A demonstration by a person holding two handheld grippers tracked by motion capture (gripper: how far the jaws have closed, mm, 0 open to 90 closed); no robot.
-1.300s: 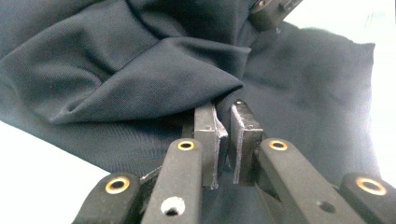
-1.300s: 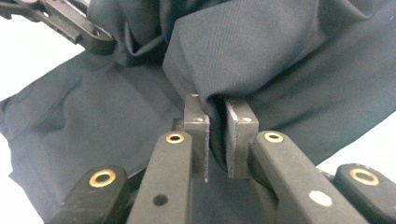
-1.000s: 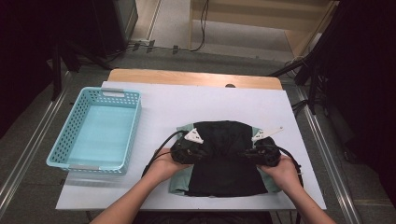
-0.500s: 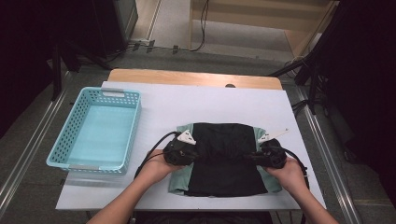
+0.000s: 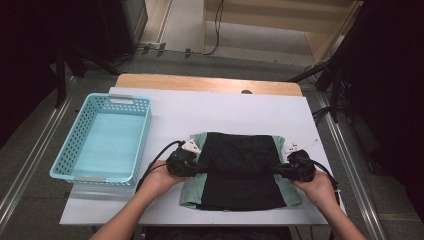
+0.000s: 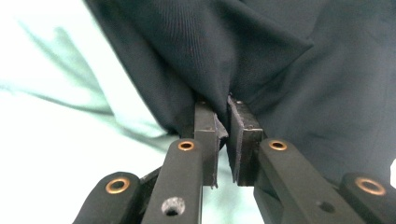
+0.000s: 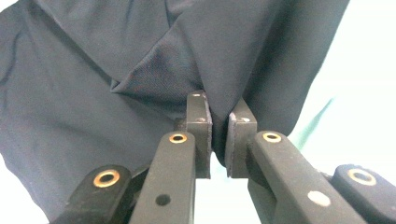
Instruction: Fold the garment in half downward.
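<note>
A black cloth [image 5: 240, 165] lies spread on a pale green cloth [image 5: 192, 192] at the near middle of the white table [image 5: 210, 107]. My left gripper [image 5: 200, 167] is shut on the black cloth's left edge. In the left gripper view the jaws [image 6: 217, 105] pinch a fold of the black cloth [image 6: 303, 70], with the green cloth [image 6: 70, 93] beneath. My right gripper [image 5: 277, 170] is shut on the black cloth's right edge. The right gripper view shows its pads [image 7: 218, 105] pressed on a gathered fold of the black cloth [image 7: 93, 93].
A light blue plastic basket [image 5: 125, 100] stands empty at the table's left side. A bare wooden strip [image 5: 200, 82] runs along the far edge. Cables trail from both grippers toward the person's hands at the near edge.
Both hands have drawn slightly apart and toward the near edge. The black cloth, bunched up in the middle before, now lies flatter over the green cloth.
</note>
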